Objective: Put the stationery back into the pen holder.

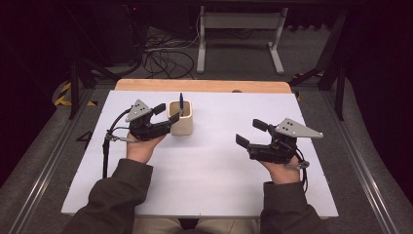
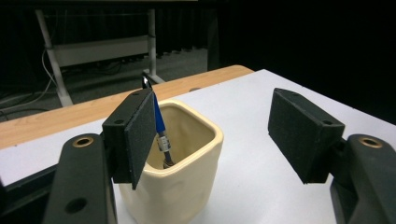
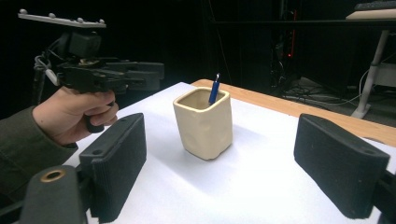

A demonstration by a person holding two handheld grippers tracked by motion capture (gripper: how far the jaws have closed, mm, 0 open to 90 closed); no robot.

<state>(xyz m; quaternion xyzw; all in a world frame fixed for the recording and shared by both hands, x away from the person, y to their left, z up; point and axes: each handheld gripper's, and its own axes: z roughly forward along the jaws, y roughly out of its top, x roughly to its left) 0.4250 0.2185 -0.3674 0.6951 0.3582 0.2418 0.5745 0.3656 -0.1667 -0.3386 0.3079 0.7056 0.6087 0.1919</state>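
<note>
Starting nearest, the person's sleeves and hands are seen at the bottom of the high view, w/ the right gripper (image 1: pixel 251 133) held over bare white worktop (image 1: pixel 209 185), jaws spread wide and nothing between them. Its own view confirms this: both pads stand apart, and the cup (image 3: pixel 204 122) is seen ahead, well clear. Further in, the left gripper (image 1: pixel 166 113) is held just beside the cup (image 1: pixel 181 118), approx. at rim height, jaws parted; no pad is pressed on anything. In the left gripper view the cup (image 2: pixel 175 161) sits low between the jaws, closer to the left pad, and the blue pen (image 2: pixel 159 126) is seen standing in it, tip down, leaning a little, long axis near upright. The pen's top (image 1: pixel 181 100) pokes above the rim. The left pad lies right next to the pen shaft; whether they touch cannot be told. The left hand is judged far nearer to pen and cup than the right. Room for moving: open worktop lies to the right of the cup and in front of it; the far wooden edge (image 1: pixel 204 86) is close behind. Beyond it, floor cables (image 1: pixel 160 58) and a desk frame (image 1: pixel 238 34) are seen.
</note>
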